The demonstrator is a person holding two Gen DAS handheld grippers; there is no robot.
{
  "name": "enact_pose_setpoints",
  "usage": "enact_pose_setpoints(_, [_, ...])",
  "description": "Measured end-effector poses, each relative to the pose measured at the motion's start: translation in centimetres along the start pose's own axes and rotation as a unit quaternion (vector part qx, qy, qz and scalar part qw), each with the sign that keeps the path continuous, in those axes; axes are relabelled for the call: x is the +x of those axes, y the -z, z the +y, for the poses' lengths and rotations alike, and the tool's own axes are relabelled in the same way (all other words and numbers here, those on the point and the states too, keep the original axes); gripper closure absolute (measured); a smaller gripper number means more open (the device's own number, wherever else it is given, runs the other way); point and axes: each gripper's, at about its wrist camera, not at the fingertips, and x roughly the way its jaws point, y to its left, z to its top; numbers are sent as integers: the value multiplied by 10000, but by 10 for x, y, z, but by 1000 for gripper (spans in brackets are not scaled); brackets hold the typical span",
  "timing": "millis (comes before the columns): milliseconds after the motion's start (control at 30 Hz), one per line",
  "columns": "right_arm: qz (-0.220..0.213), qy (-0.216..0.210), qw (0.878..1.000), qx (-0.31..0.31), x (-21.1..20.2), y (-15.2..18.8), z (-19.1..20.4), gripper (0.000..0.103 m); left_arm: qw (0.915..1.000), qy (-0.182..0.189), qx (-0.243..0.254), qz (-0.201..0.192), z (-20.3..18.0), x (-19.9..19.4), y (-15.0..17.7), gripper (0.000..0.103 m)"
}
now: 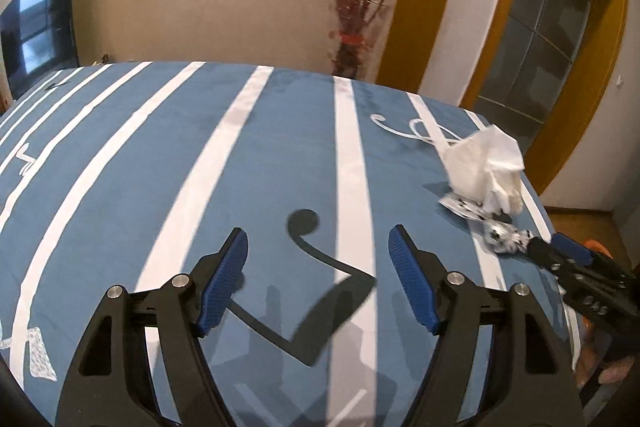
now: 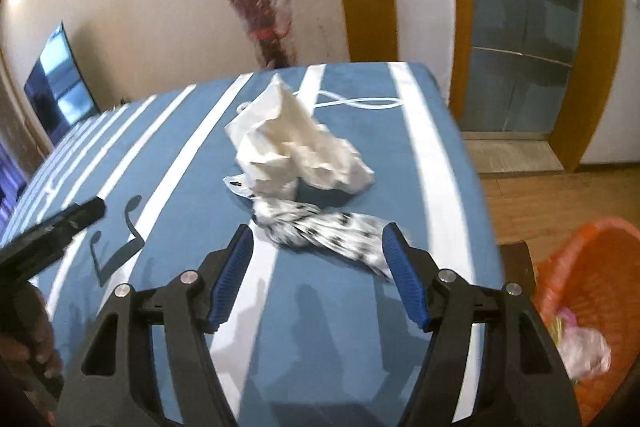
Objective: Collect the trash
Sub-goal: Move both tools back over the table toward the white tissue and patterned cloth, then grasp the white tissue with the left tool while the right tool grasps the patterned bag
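Observation:
A crumpled white tissue (image 2: 296, 151) lies on the blue striped tablecloth (image 2: 352, 315), with a black-and-white spotted wrapper (image 2: 320, 227) in front of it. My right gripper (image 2: 318, 245) is open, its tips just short of the wrapper on either side. In the left wrist view the tissue (image 1: 486, 167) and the wrapper (image 1: 502, 239) lie at the right, with my right gripper (image 1: 560, 251) beside the wrapper. My left gripper (image 1: 318, 251) is open and empty over the middle of the cloth (image 1: 160, 187).
An orange basket (image 2: 592, 287) with some trash inside stands on the floor right of the table. A vase of red branches (image 1: 356, 39) stands behind the far edge. A dark screen (image 1: 40, 19) hangs at the left wall.

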Motion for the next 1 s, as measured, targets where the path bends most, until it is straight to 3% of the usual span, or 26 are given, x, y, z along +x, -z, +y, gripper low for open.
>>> enact_pose_setpoints(133, [272,93,9992,-265,24,-4,13,42,10000,9,-40,4,6,2,0,31])
enact_pose_setpoints(233, [522,97,9981,-316,36,-5,15,56,10000,26,-56,13,8,5,-1,31])
enact_pose_setpoints(300, [542,174,9976,-397,37,-6,15,72,10000,49,-57,30,9,6,0,31])
enact_pose_setpoints(433, [552,157,9973,-466,33,-2,11,88,9999,103,-47,82,5,9,2,31])
enact_pose_setpoints(633, [530,7,9968,-595,9,18,7,92,9996,250,98,109,-15,11,3,31])
enact_pose_setpoints(900, [215,174,9996,-85,-44,44,-33,92,9964,748,354,160,-70,18,-1,31])
enact_pose_setpoints(1000, [88,282,9994,152,-59,48,-51,92,9947,930,412,144,-96,20,-3,26])
